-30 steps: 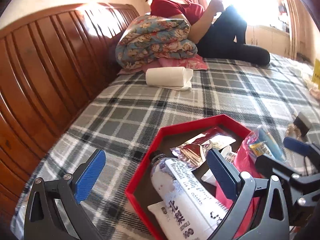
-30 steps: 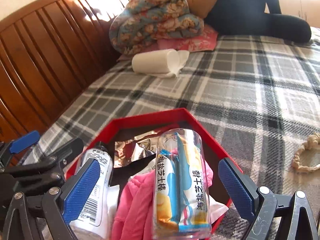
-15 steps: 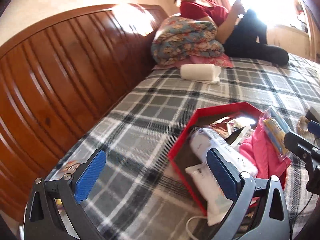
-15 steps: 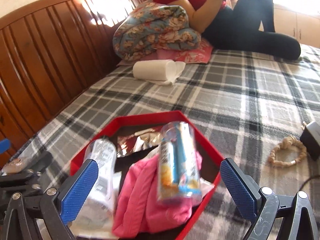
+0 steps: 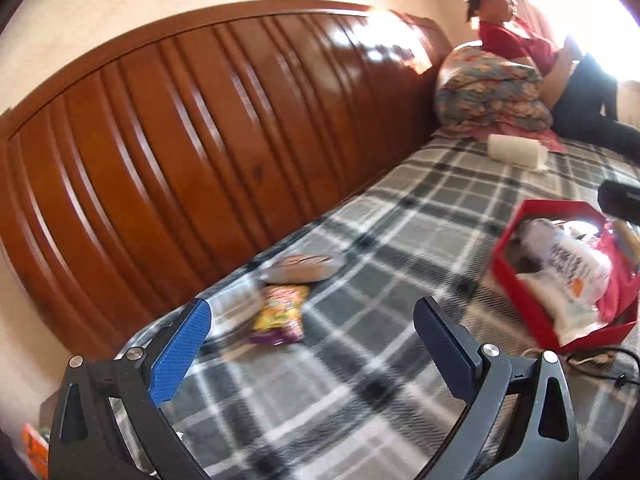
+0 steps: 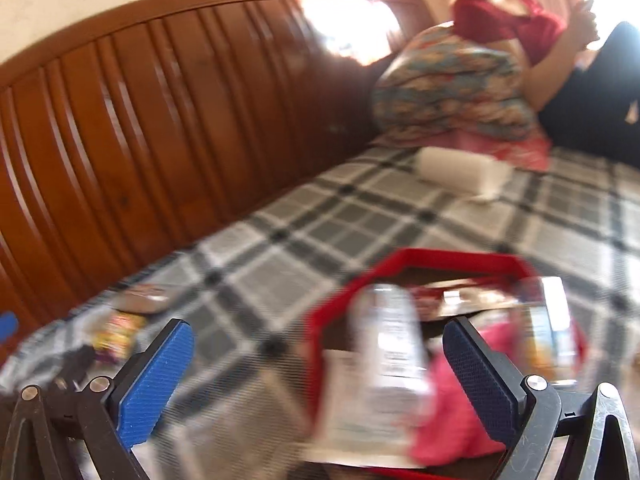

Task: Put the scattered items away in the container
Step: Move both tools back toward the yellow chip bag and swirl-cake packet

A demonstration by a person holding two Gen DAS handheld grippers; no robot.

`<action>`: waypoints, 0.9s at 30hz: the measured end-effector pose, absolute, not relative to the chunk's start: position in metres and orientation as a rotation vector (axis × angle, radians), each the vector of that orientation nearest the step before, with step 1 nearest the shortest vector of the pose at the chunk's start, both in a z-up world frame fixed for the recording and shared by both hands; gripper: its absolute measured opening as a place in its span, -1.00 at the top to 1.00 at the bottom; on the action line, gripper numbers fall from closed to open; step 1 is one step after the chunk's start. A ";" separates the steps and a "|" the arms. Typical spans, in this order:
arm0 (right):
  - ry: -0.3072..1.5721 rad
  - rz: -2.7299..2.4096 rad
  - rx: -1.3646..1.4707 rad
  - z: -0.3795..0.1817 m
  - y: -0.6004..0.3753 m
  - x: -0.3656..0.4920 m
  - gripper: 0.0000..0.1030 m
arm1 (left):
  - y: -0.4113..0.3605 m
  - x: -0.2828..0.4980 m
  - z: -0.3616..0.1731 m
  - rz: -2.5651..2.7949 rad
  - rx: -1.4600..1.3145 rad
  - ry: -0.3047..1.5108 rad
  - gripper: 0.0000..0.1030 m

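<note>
both claws, left claw (image 5: 312, 332) and right claw (image 6: 320, 356), gape empty; yellow snack packet (image 5: 280, 314) lies left of red box (image 5: 508, 256).

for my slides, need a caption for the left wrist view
Open left hand-held gripper faces a snack packet on the plaid bed, red box off right.

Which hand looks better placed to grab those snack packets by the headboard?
Probably the left gripper: its open jaws face the yellow packet and brown packet, while the right gripper is over the red box.
</note>
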State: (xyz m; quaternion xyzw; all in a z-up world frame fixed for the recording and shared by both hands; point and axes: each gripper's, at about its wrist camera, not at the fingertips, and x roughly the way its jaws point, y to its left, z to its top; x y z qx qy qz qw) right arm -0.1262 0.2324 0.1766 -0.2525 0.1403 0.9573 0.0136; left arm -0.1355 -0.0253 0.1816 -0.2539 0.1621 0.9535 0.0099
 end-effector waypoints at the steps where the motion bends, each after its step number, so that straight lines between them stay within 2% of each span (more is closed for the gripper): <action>1: 0.452 2.999 -0.788 0.178 0.224 -0.132 -1.00 | -0.040 -0.136 0.183 2.993 -0.809 0.488 -1.00; 3: 0.449 3.046 -0.817 0.179 0.202 -0.146 -1.00 | -0.068 -0.137 0.184 3.021 -0.831 0.439 -1.00; 7: 0.326 3.139 -0.897 0.174 0.157 -0.173 -1.00 | -0.119 -0.141 0.188 3.082 -0.866 0.381 -1.00; 13: 0.261 3.198 -1.099 0.137 0.102 -0.217 -1.00 | -0.170 -0.160 0.182 3.150 -0.902 0.275 -1.00; 18: 0.241 3.184 -1.261 0.096 0.068 -0.247 -1.00 | -0.177 -0.175 0.172 3.178 -0.887 0.367 -1.00; 23: 0.442 3.181 -1.328 0.072 0.045 -0.276 -1.00 | -0.174 -0.188 0.158 3.173 -0.863 0.426 -1.00; 27: 0.274 3.179 -1.184 0.073 0.028 -0.286 -1.00 | -0.167 -0.207 0.144 3.044 -0.907 0.393 -1.00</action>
